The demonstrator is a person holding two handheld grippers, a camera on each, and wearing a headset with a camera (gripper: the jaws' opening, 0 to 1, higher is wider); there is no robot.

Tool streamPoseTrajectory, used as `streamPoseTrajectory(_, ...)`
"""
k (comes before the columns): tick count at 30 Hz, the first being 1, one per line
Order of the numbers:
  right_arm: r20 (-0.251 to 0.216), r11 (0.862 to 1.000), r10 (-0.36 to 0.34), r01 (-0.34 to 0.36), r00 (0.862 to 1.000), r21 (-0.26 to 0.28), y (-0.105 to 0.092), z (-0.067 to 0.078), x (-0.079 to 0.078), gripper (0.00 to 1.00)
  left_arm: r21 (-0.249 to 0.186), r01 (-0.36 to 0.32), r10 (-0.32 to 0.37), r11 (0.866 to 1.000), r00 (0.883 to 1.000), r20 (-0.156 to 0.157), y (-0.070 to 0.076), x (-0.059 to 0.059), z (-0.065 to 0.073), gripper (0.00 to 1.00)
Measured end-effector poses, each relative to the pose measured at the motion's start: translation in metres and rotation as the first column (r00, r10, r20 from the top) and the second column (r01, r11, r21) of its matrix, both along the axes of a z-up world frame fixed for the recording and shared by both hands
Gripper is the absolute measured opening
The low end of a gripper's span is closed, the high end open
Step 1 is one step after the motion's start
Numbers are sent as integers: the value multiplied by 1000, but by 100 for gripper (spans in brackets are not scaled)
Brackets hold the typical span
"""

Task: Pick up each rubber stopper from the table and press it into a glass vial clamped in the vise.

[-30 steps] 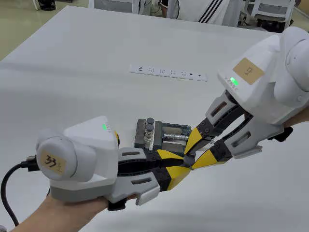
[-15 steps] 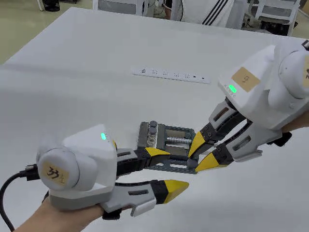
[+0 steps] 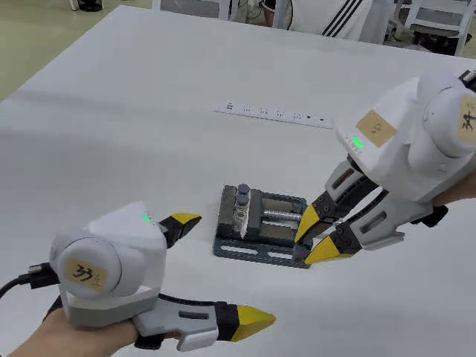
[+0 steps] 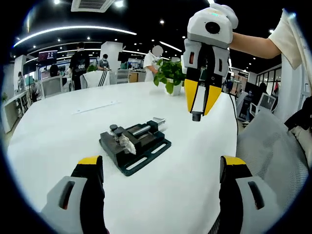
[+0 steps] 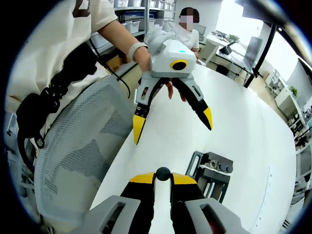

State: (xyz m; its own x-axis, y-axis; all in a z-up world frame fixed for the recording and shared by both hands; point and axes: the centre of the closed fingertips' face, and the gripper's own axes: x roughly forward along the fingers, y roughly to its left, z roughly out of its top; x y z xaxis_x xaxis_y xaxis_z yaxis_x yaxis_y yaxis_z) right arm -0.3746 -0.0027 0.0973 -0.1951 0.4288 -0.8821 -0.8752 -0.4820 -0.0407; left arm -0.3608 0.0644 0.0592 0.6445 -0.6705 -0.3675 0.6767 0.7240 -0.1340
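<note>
**First:** Grippers first. Your right gripper point(image 3: 301, 251) has its yellow-tipped jaws drawn in narrow, and they pinch a small dark round rubber stopper point(image 5: 163, 172) right at the tips.

**Second:** Agreed. In the left gripper view you hold that stopper up in the air, tips pointing down. It is off to one side of the dark grey metal bench vise point(image 3: 260, 232) and apart from it.

**First:** Your left gripper point(image 3: 217, 270) is spread wide and holds nothing. In the head view it sits on your side of the vise, low over the white table point(image 3: 134, 134).

**Second:** Counts, then. You have two grippers, one in each hand. There is one vise, flat on the table, between the two grippers in the head view.

**First:** There is one clear glass vial point(image 3: 241, 214) that I can count for certain. It stands upright, clamped between the vise's jaws at the end away from the screw, and it has a dark top on it. In the left gripper view I cannot tell whether a second vial stands just beside it.

**Second:** I count one stopper, the one pinched in your right gripper. One long white power strip point(image 3: 274, 114) lies on the table beyond the vise, well apart from it.
</note>
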Motion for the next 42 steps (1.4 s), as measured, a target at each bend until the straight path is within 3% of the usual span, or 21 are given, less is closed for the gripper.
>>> streamPoseTrajectory(7,8,1000,-8,8,1000,-25,1,-8,11,6,25,-31,31,999,999,-7,22,4,-11,99)
streamPoseTrajectory(21,93,992,92,-83,991,-98,16,-19,45,6,50,-53,56,997,998,-44,37,-1,-24,99)
streamPoseTrajectory(35,174,955,271,-242,947,-172,41,-37,79,5,32,-107,108,994,993,-41,52,1,-24,98)
streamPoseTrajectory(42,196,941,322,-291,926,-173,56,-44,87,5,22,-123,124,992,991,-49,54,0,-26,98)
